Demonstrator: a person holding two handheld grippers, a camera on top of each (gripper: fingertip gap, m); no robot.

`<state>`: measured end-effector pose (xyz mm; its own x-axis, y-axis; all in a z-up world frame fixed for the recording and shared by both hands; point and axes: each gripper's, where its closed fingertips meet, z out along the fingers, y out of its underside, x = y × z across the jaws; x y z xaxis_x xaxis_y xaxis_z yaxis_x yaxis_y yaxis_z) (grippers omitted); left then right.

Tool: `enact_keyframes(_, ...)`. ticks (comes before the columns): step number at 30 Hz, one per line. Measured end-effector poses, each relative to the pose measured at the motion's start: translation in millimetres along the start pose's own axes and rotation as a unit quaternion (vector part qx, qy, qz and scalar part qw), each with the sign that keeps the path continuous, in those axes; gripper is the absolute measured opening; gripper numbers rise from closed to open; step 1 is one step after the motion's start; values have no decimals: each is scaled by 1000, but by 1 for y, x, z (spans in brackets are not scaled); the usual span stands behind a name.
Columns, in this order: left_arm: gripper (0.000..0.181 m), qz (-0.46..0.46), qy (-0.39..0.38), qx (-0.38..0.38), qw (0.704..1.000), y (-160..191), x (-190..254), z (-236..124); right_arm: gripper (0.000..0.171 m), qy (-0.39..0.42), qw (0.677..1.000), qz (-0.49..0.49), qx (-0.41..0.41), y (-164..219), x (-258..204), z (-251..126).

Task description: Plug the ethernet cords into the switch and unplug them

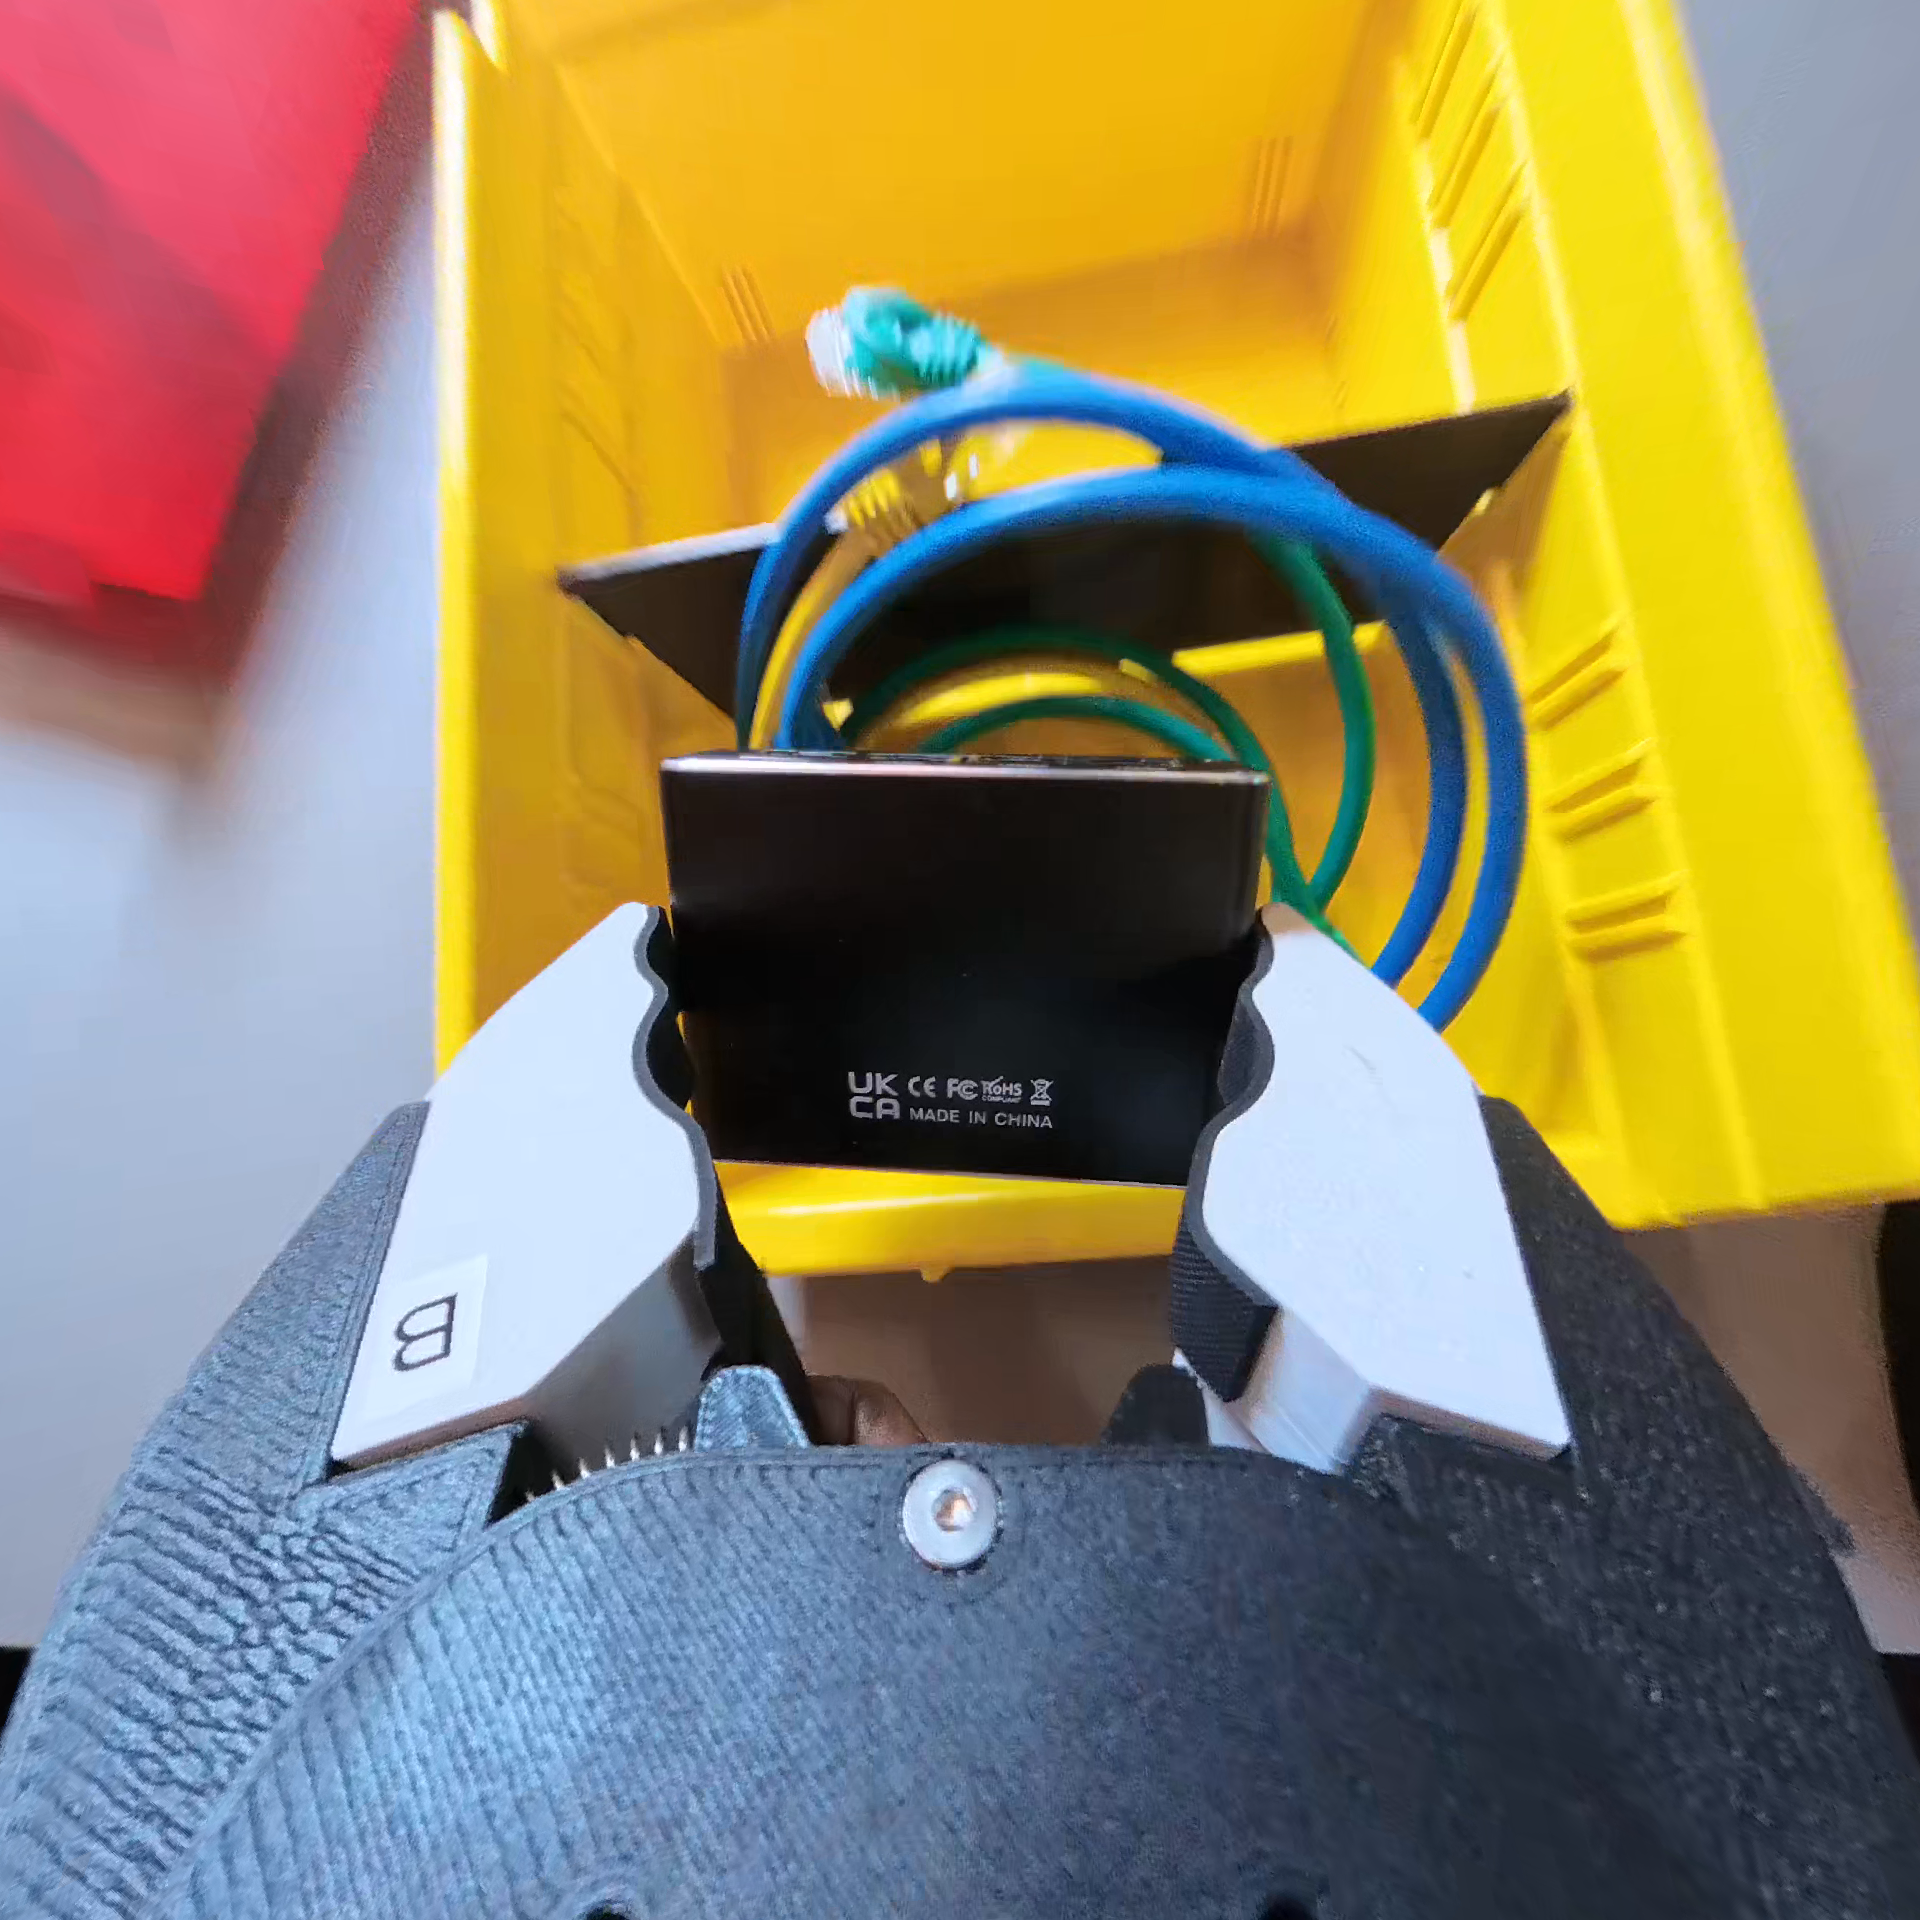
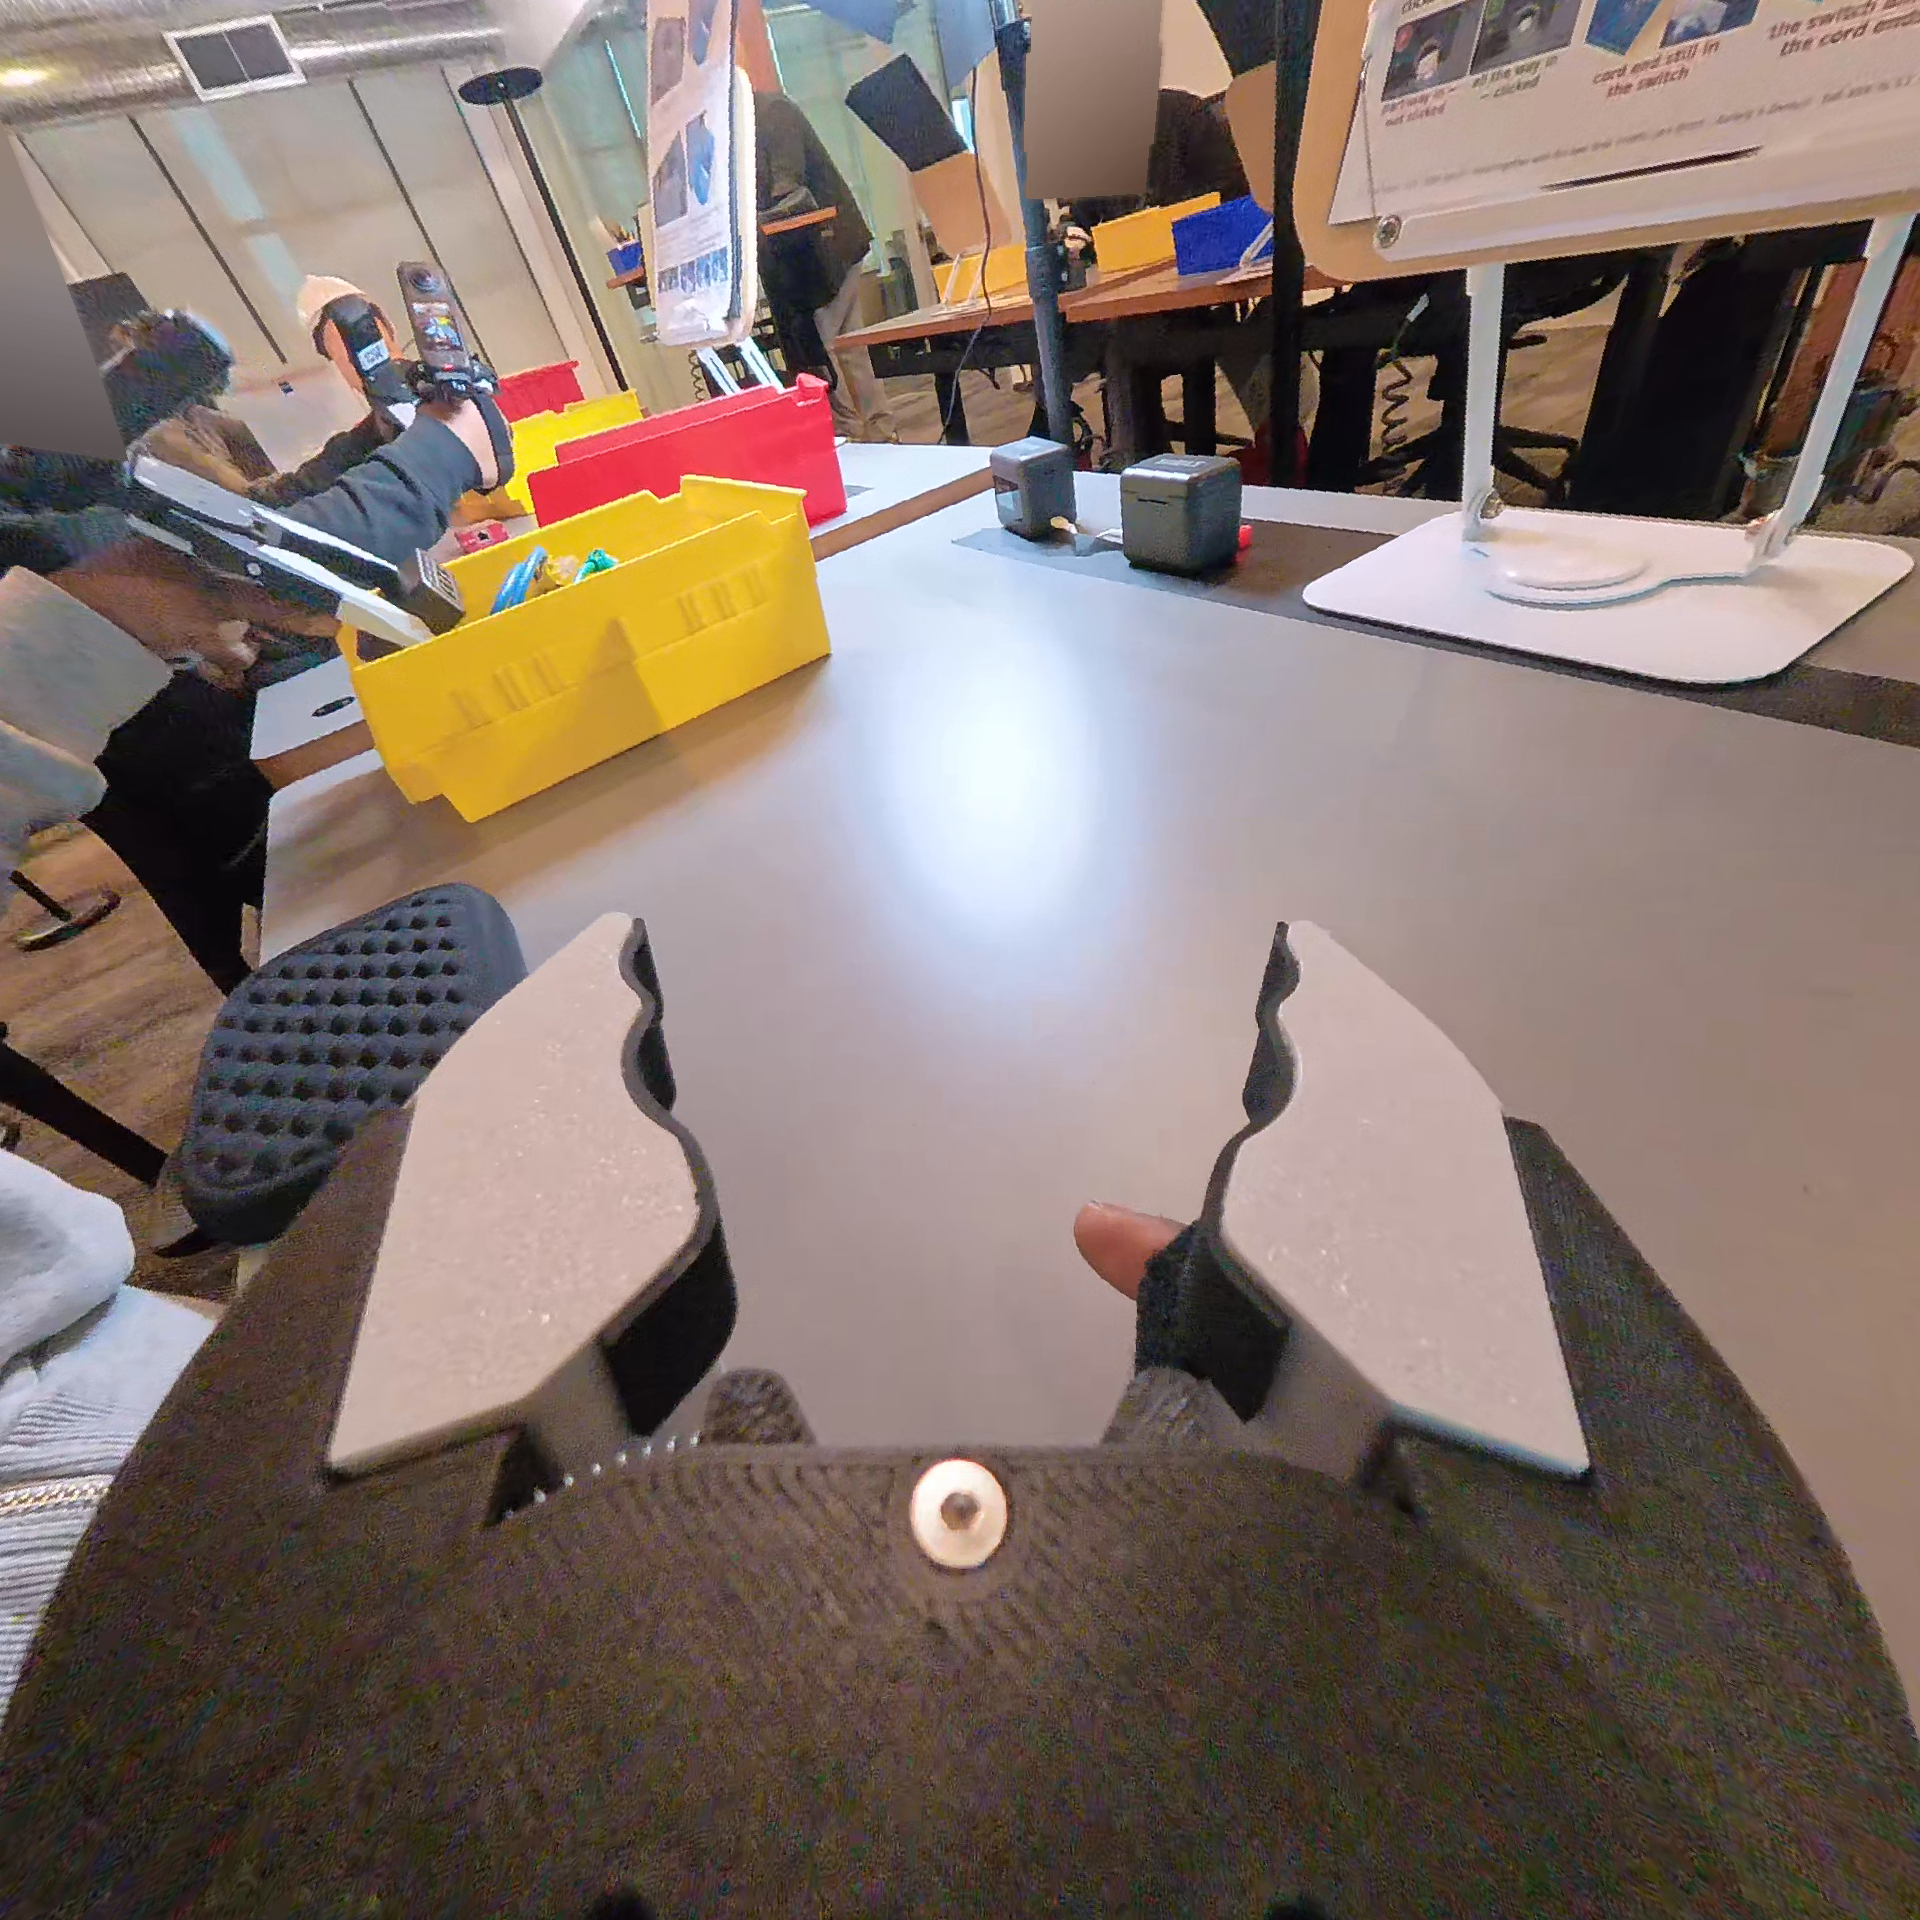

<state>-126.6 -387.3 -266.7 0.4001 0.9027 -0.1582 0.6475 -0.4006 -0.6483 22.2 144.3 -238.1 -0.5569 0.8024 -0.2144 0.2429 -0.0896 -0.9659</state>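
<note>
My left gripper (image 1: 961,920) is shut on a black ethernet switch (image 1: 961,935) and holds it over the near end of a yellow bin (image 1: 499,623). A blue cord (image 1: 1455,665), a green cord (image 1: 1340,665) and a yellow cord run from the switch's far side and loop above the bin. A loose green plug (image 1: 894,343) sticks up beyond them. My right gripper (image 2: 961,935) is open and empty, low over the grey table (image 2: 1039,831). In the right wrist view the left gripper (image 2: 400,597) shows far left at the yellow bin (image 2: 623,665), with the switch (image 2: 436,592) in its tips.
A black divider (image 1: 1403,468) crosses the yellow bin. A red bin (image 1: 156,312) lies left of it and also shows behind it in the right wrist view (image 2: 707,457). A white stand base (image 2: 1600,592) and two grey boxes (image 2: 1179,509) sit at the table's far right. A black chair (image 2: 343,1029) is at left. The grippers' ends are close to 55 centimetres from one another.
</note>
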Motion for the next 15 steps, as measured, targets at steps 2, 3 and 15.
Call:
enact_keyframes(2,101,3,3,29,1000,-25,-3,-10,109,1,1000,-1,-1,0,0,1)
enact_keyframes(3,101,7,7,42,999,-41,-4,-13,108,1,1000,-2,-2,1,0,1)
enact_keyframes(15,101,26,40,-148,988,-128,-1,107,108,13,1000,-10,-14,6,3,2)
